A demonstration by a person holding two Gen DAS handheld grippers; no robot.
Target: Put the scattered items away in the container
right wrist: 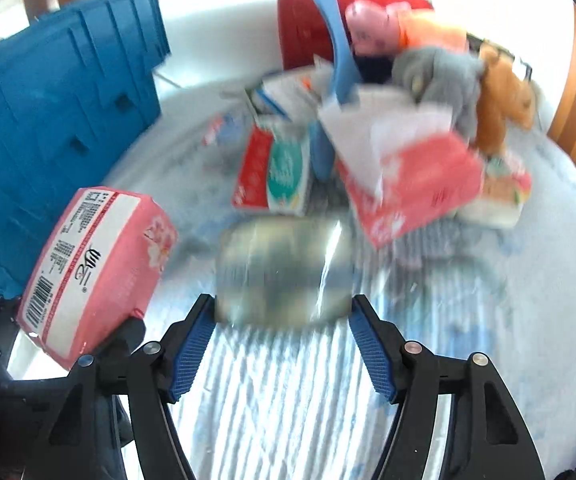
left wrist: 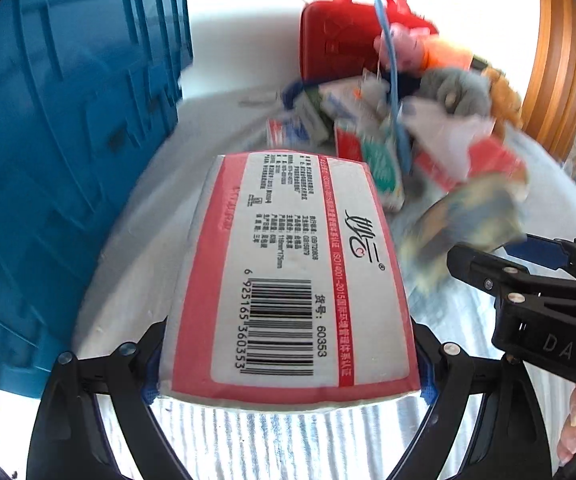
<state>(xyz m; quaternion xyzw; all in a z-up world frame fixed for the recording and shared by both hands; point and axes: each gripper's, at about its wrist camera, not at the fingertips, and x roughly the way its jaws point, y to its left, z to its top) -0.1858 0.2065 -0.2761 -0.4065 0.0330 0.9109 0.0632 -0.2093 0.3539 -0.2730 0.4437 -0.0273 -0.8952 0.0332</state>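
My left gripper [left wrist: 288, 364] has its jaws wide apart and pressed on both sides of a pink and white soft pack of tissues [left wrist: 288, 280]. The pack sticks out in front of the jaws, with its barcode on top.

My right gripper [right wrist: 282, 344] has its jaws partly apart, and a blurry, shiny wrapped pack [right wrist: 284, 272] sits between the blue pads [right wrist: 192, 356]. It looks held, with both pads at its sides.

The big blue plastic crate [left wrist: 48, 140] is to the left, close by. The pile of boxes and soft toys [right wrist: 368, 128] lies ahead on the striped cloth [right wrist: 288, 400], in front of a red bag [right wrist: 308, 20].
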